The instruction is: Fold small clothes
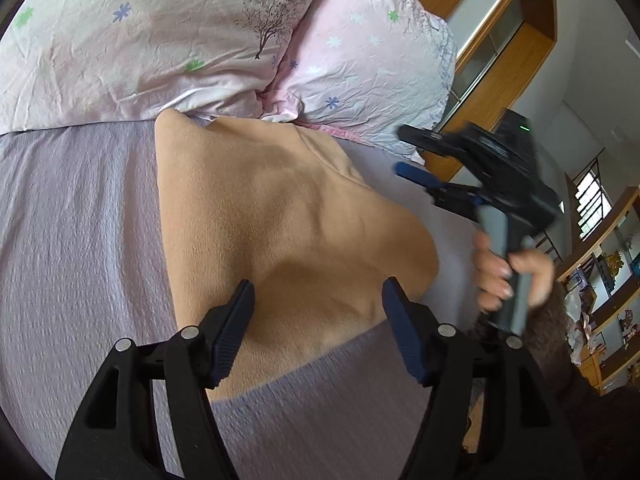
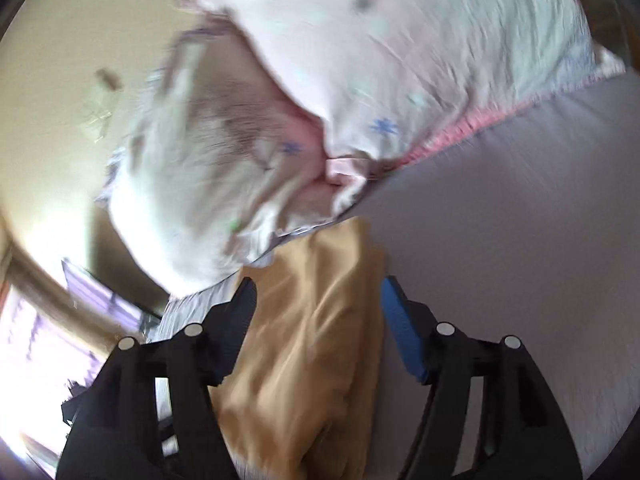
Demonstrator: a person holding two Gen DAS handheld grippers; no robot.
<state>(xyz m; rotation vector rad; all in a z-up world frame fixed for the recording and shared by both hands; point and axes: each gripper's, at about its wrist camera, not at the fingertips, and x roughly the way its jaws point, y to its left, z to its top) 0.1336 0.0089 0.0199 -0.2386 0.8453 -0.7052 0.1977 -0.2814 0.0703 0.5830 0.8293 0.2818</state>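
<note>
A tan fleece garment (image 1: pixel 280 224) lies spread on the lilac bed sheet (image 1: pixel 72 240), its far edge touching the pillows. My left gripper (image 1: pixel 318 296) is open, its blue-padded fingers standing above the garment's near edge with nothing between them. My right gripper (image 1: pixel 412 152) shows in the left wrist view, held in a hand at the garment's right side, with its jaws apart. In the blurred right wrist view the right gripper (image 2: pixel 318 294) is open over the tan garment (image 2: pixel 316 352), which runs between the fingers without being pinched.
Two pink flowered pillows (image 1: pixel 168 40) lie at the head of the bed, beyond the garment; they also show in the right wrist view (image 2: pixel 360 60). Wooden furniture (image 1: pixel 500 60) and shelves (image 1: pixel 612 272) stand to the right of the bed.
</note>
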